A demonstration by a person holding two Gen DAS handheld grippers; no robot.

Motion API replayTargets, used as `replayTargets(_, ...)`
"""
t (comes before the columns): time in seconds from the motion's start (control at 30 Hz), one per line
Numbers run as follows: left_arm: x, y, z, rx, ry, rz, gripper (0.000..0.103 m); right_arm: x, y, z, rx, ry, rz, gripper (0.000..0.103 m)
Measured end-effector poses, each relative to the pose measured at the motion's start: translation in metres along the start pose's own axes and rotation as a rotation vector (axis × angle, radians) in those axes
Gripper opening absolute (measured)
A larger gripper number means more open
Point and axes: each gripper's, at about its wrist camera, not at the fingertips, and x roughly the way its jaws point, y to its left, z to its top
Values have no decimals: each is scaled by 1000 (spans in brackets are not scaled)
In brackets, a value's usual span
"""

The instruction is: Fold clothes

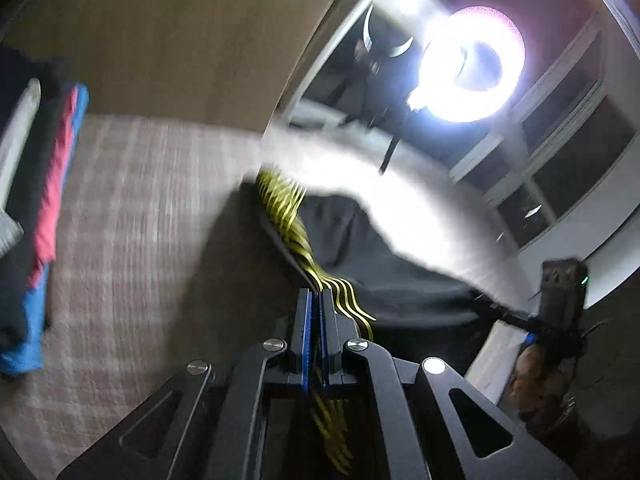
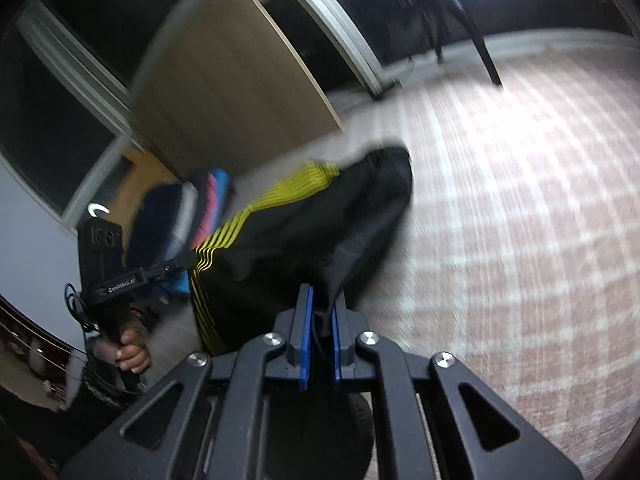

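Black tongs [image 2: 321,312] with blue pads [image 2: 306,344], silver screws [image 2: 273,339] and a "GenRobot.AI" label [image 2: 121,285].

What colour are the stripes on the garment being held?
Yellow, on black garment; clearest in the right wrist view.

Pink-and-white checked cover [image 2: 520,208] spreads wide, lit bright in right wrist view. Tan wooden panel [image 1: 172,40] rises behind it. White-framed windows [image 1: 568,152], panes dark. Ring light [image 1: 472,68] glares, blown out, on dark stand. Black tripod legs [image 2: 480,36] stand at far edge of cover. Grey-white wall [image 2: 24,248] below window at left.
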Motion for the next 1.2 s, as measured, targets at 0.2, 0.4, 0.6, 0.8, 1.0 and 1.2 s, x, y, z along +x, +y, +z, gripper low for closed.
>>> replayTargets(0.2, -71, -28, 29, 57, -171, -25, 3, -40, 40, 32, -58, -136, 79, 8)
replayTargets(0.4, -108, -48, 39, 99, -271, 17, 3, -62, 72, 51, -125, -192, 102, 8)
replayTargets(0.6, -134, -51, 25, 92, -317, 97, 3, -69, 105, 47, -220, -197, 129, 8)
replayTargets(0.8, -185, -39, 5, 55, -390, 206, 3, -62, 142, 39, -299, -177, 236, 8)
replayTargets(1.0, -245, -25, -15, 14, -476, 319, 3, -32, 195, 39, -362, -143, 347, 8)
replayTargets(1.2, -317, 6, -18, -3, -589, 396, 0, 8, 259, 34, -412, -115, 407, 8)
